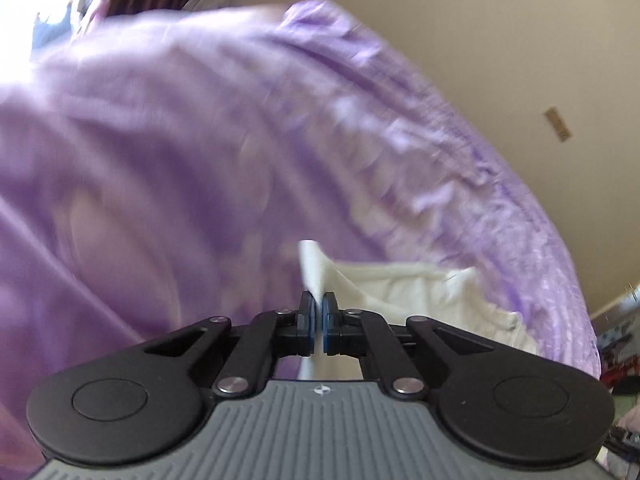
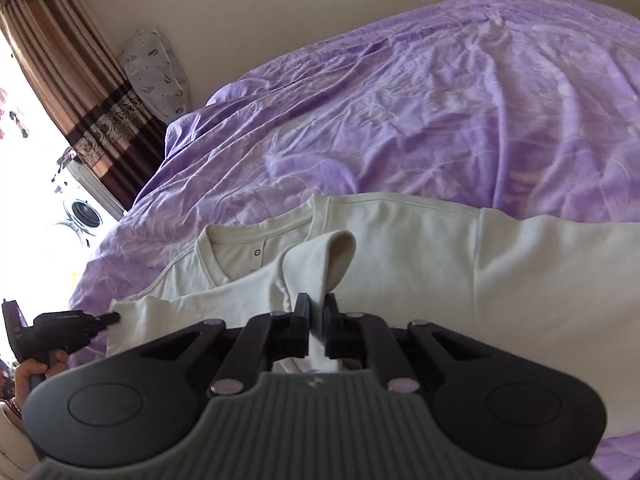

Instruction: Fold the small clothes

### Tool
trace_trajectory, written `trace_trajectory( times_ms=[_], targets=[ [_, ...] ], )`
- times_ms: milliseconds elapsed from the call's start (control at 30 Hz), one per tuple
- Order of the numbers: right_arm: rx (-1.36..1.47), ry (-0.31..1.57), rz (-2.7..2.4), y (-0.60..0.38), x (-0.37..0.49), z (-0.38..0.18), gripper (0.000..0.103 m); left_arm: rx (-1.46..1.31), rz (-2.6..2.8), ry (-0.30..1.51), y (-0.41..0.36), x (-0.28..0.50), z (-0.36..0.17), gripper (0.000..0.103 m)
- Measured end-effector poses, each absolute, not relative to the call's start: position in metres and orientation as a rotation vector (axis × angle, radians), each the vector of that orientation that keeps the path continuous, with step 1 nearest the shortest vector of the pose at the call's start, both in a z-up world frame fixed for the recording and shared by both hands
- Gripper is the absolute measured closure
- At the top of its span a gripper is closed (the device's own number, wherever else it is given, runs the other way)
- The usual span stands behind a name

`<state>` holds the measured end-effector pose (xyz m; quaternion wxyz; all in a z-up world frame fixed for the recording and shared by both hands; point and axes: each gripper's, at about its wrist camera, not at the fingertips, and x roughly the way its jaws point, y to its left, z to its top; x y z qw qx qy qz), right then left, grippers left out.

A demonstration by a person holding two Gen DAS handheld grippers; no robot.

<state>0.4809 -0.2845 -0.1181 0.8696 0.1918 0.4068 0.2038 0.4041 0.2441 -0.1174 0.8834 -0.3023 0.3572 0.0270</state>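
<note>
Cream cotton, soft and limp: that is the shirt I am folding, and it lies spread on the purple bedcover with its neckline toward the window side. I keep it on the bed because the wide, flat cover gives the cloth something to settle on as I turn parts of it over.

My right tongs are clamped on a fold of the shirt; a loop of fabric stands up just beyond the tips, so I judge this is a sleeve or side edge being carried across the body. My left tongs are pressed together on a thin edge of the same cream cloth, which pokes up between the pads. From the right wrist view I see those left tongs at the shirt's far edge, my hand behind them.

I hold two points at once so the edge stays taut and the crease should fall straight rather than bunch.
</note>
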Motion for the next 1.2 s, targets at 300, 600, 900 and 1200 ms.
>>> trace_trajectory(
  times_ms=[300,600,900,1200],
  targets=[
    [0.435,1.021,0.270,-0.305,0.523,-0.185,0.102,-0.356,0.074,0.798,0.222,0.426,-0.107,0.100],
    [0.458,0.990,0.260,-0.313,0.514,-0.193,0.064,-0.264,0.147,0.919,0.218,0.417,-0.112,0.082],
    [0.460,0.980,0.306,-0.312,0.481,-0.191,0.064,-0.067,-0.085,0.958,0.191,0.341,-0.069,0.063],
    [0.499,0.982,0.289,-0.316,0.478,-0.206,0.085,0.090,-0.239,1.036,0.149,0.307,-0.094,0.051]
  ],
)
